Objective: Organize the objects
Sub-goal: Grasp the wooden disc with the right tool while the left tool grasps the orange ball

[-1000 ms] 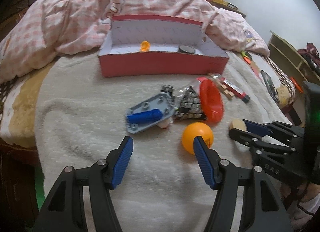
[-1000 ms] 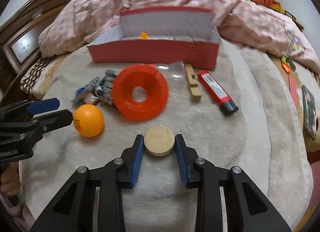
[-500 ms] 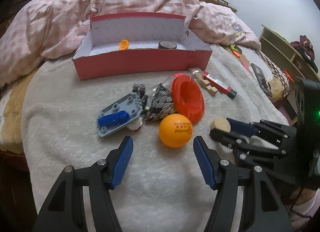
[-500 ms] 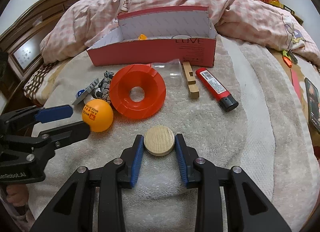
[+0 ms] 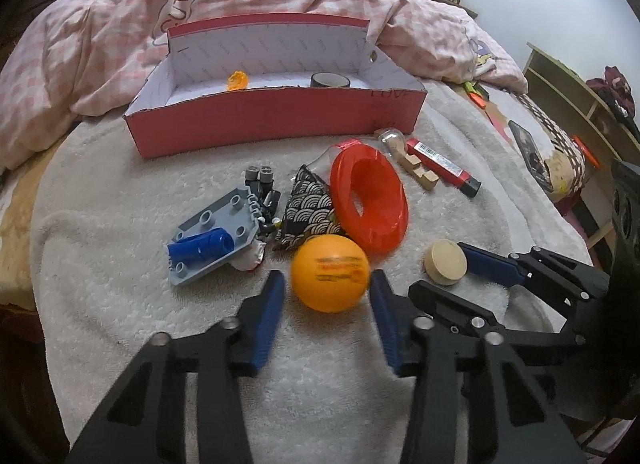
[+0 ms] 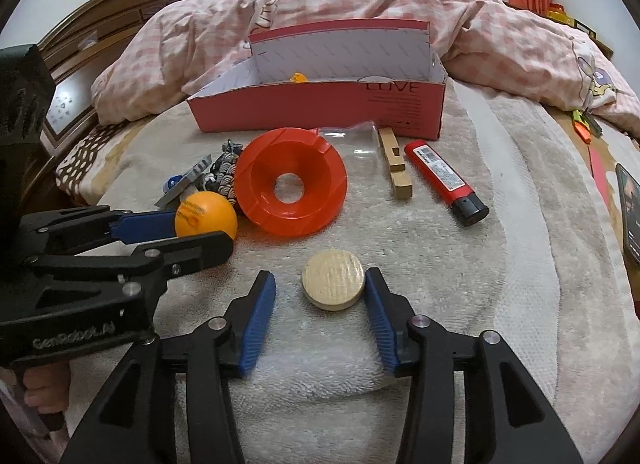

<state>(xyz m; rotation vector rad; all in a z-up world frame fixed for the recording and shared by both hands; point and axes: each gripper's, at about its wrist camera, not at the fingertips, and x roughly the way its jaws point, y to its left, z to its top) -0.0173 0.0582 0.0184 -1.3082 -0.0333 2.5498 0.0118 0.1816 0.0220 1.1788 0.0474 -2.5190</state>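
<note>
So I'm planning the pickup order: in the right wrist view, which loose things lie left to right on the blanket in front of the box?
Orange ball → red funnel → wooden clip → red tube with black cap.

Towel-covered bed [image 6: 520,304]: red box [image 6: 320,112], orange ball [image 5: 330,273], wooden disc [image 6: 333,284].

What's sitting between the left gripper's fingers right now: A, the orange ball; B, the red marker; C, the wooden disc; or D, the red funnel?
A: the orange ball lies between the closing pads of the left gripper; the wooden disc is at the right gripper.
</note>
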